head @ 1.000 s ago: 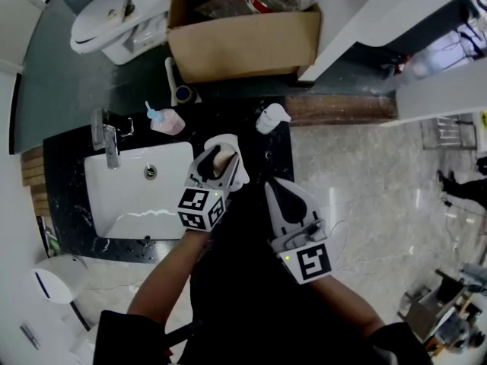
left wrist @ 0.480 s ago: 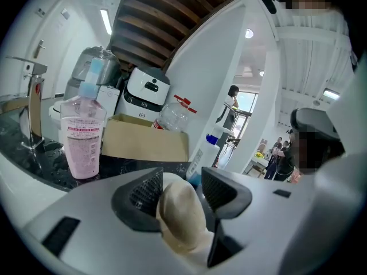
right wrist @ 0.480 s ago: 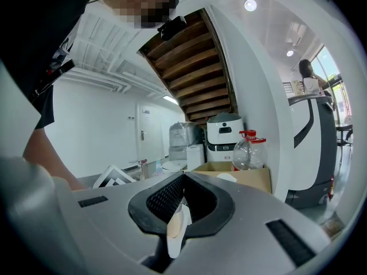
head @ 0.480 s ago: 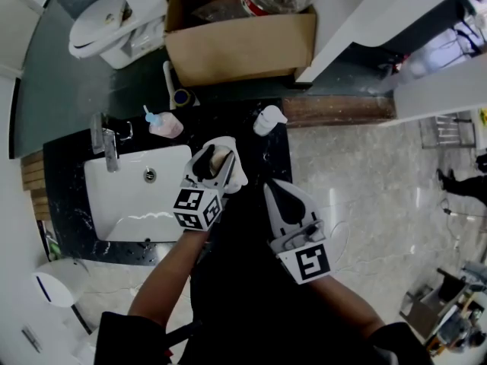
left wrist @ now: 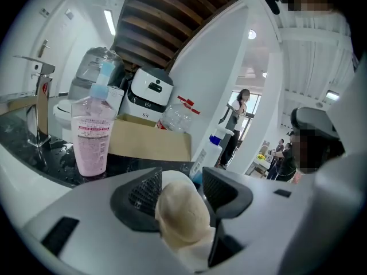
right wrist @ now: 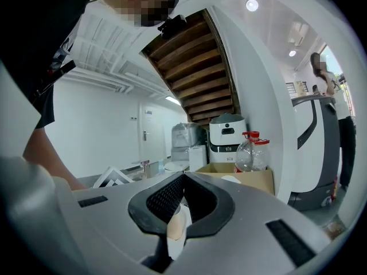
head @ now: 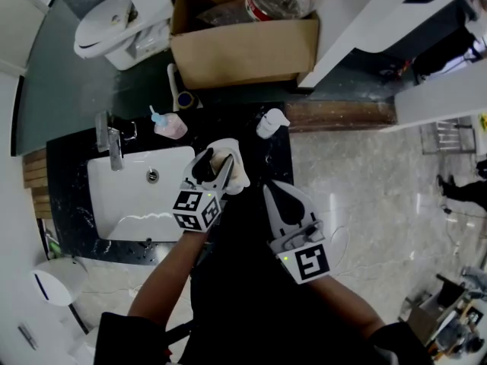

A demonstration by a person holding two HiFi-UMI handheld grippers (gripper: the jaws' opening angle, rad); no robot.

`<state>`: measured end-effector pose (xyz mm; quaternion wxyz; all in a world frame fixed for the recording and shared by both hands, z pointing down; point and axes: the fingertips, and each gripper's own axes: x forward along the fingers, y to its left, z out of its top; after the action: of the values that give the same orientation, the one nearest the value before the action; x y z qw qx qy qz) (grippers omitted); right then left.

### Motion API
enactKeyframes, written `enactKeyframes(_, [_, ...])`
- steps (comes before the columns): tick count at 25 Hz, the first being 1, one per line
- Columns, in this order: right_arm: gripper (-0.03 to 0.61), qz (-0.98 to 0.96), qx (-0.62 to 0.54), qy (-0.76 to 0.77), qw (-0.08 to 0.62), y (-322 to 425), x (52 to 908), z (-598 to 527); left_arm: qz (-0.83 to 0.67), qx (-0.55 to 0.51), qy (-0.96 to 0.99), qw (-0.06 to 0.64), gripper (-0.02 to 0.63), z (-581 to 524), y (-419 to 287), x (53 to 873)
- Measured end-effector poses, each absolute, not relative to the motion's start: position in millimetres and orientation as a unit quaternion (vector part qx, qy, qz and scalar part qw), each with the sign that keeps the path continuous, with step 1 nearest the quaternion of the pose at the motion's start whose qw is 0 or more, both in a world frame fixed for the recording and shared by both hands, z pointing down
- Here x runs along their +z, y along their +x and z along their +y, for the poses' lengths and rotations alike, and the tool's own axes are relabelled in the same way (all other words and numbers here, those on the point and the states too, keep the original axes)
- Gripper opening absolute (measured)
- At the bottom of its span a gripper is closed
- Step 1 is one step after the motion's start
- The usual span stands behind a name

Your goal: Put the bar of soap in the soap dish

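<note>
The beige bar of soap [head: 222,162] lies in the white soap dish [head: 239,175] on the black counter, right of the sink. My left gripper [head: 216,160] straddles the bar and its jaws are opening. In the left gripper view the soap [left wrist: 180,213] sits between the black pads [left wrist: 143,191] with a gap on the right side, and the dish [left wrist: 192,256] shows beneath it. My right gripper [head: 272,190] hangs just right of the dish, shut and empty; in the right gripper view its tips [right wrist: 183,191] meet.
A white sink [head: 133,196] with a chrome faucet [head: 112,144] is set in the black counter [head: 274,158]. A pink bottle [head: 171,125] and a white pump dispenser [head: 272,120] stand at the back. Beyond are a cardboard box [head: 243,48] and a toilet [head: 122,21].
The left gripper's jaws have spread wider around the soap, which stays in the dish. The right gripper has not moved.
</note>
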<state>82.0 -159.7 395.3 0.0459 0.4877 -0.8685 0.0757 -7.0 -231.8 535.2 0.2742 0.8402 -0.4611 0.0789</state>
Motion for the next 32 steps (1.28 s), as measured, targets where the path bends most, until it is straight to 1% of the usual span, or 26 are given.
enactKeyframes(7, [0.008,-0.871,0.074,0.484,0.047,79,395,-156,-0.455,0.072,0.847,0.266,0.215,-236,-1,534])
enactKeyframes(26, [0.008,-0.871,0.075,0.484,0.046,77,398,-157,-0.482,0.07,0.822,0.293,0.215,-210,-12,541])
enactKeyframes(32, [0.008,-0.867,0.077,0.489,0.052,82,402,-156,-0.476,0.071,0.83,0.283,0.215,-219,-3,537])
